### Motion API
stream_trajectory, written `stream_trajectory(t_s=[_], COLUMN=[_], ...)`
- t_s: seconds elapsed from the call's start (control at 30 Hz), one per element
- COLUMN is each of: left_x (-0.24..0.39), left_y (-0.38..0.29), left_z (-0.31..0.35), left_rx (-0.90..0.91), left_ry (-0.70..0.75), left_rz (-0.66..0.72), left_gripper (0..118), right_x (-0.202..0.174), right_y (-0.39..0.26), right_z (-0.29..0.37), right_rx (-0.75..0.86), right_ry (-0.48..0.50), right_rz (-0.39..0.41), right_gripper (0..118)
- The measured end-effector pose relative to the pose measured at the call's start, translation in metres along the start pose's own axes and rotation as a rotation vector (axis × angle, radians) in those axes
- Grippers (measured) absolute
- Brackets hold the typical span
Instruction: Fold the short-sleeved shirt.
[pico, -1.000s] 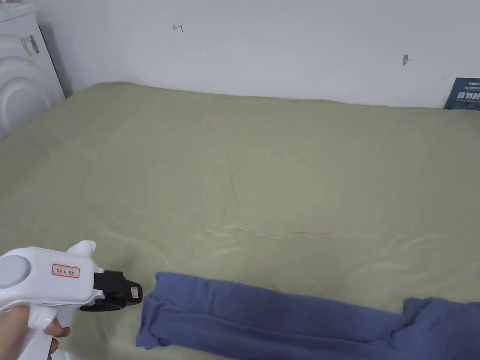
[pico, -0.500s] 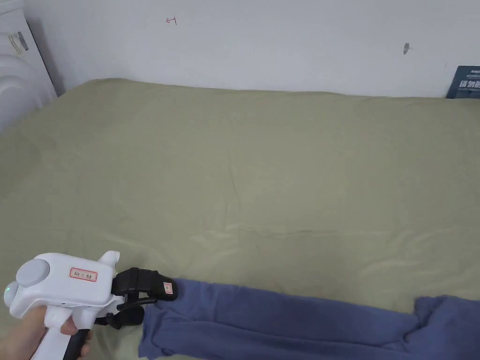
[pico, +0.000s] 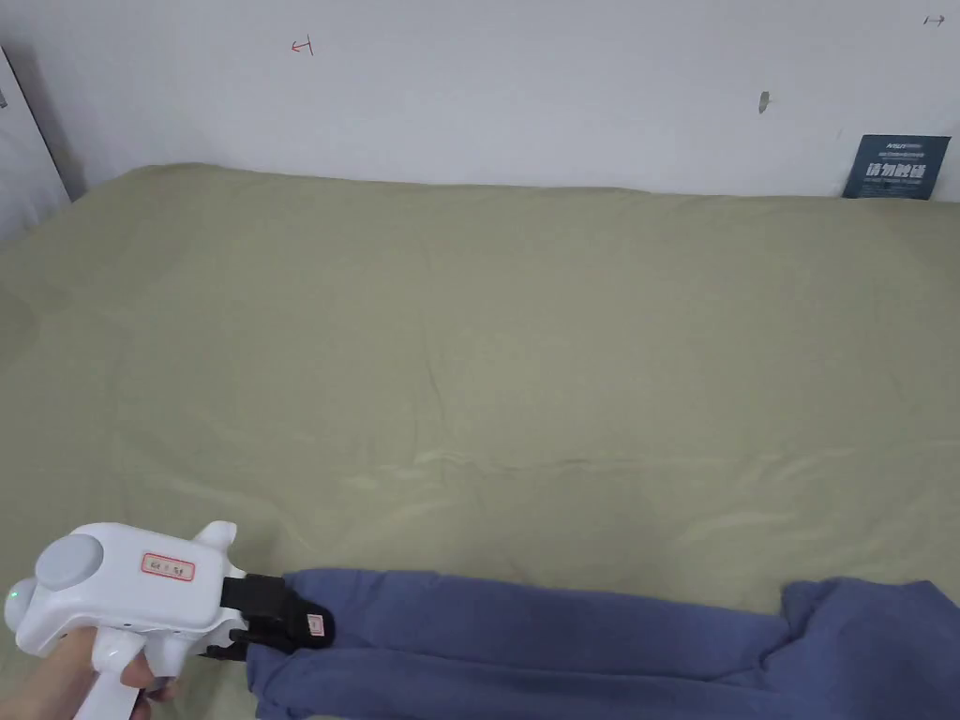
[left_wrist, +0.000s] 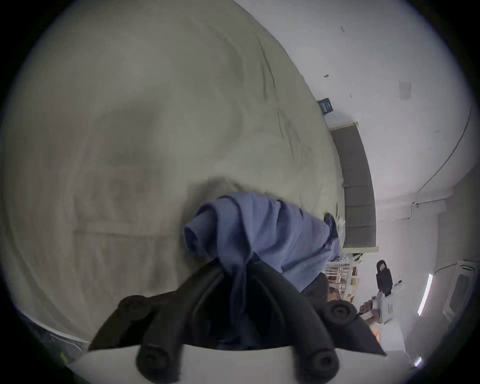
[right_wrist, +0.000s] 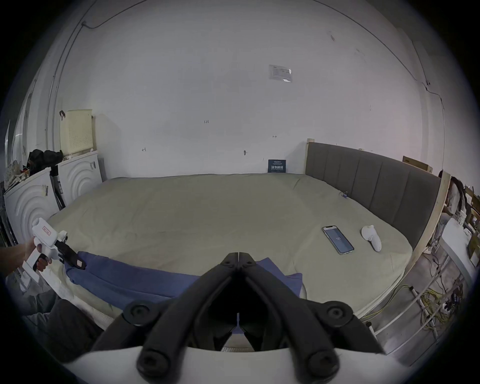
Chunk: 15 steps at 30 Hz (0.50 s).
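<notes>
The blue short-sleeved shirt (pico: 562, 647) lies folded into a long strip along the near edge of the bed. My left gripper (pico: 300, 626) sits at the strip's left end. In the left gripper view its jaws (left_wrist: 235, 270) are shut on a bunched fold of the shirt (left_wrist: 272, 233). My right gripper (right_wrist: 238, 256) is shut with nothing between its jaws, and hovers in front of the shirt's right part (right_wrist: 130, 278). The left gripper (right_wrist: 78, 261) shows far left in the right gripper view, and the right gripper (left_wrist: 381, 267) shows far off in the left gripper view.
An olive sheet (pico: 469, 375) covers the bed, which meets a white wall. A phone (right_wrist: 337, 239) and a white controller (right_wrist: 371, 237) lie at the bed's right, near a grey headboard (right_wrist: 376, 187). White appliances (right_wrist: 31, 197) stand to the left.
The left gripper has moved right from beside the shirt onto its left end, opened around the edge, and now closed on it. The head camera has shifted.
</notes>
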<state>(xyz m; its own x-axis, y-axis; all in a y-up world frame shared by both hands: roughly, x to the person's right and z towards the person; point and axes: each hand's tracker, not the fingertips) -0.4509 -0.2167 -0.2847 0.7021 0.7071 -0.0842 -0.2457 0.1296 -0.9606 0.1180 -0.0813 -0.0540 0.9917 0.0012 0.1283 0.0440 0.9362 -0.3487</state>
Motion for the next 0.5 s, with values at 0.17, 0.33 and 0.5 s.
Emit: stream_trajectory(t_s=[0.17, 0.33, 0.5], left_x=[0.0, -0.007, 0.002], left_y=[-0.004, -0.01, -0.019], left_z=[0.028, 0.065, 0.099], left_rx=[0.073, 0.164, 0.184], left_ry=[-0.013, 0.045, 0.101], left_rz=[0.042, 0.086, 0.04], left_gripper=[8, 7, 7], right_x=[0.004, 0.006, 0.005], right_y=[0.003, 0.006, 0.013], right_z=[0.0, -0.003, -0.007], right_rx=[0.006, 0.023, 0.043], right_ry=[0.008, 0.028, 0.04], right_rz=[-0.018, -0.003, 0.015], right_gripper=[0, 0, 0])
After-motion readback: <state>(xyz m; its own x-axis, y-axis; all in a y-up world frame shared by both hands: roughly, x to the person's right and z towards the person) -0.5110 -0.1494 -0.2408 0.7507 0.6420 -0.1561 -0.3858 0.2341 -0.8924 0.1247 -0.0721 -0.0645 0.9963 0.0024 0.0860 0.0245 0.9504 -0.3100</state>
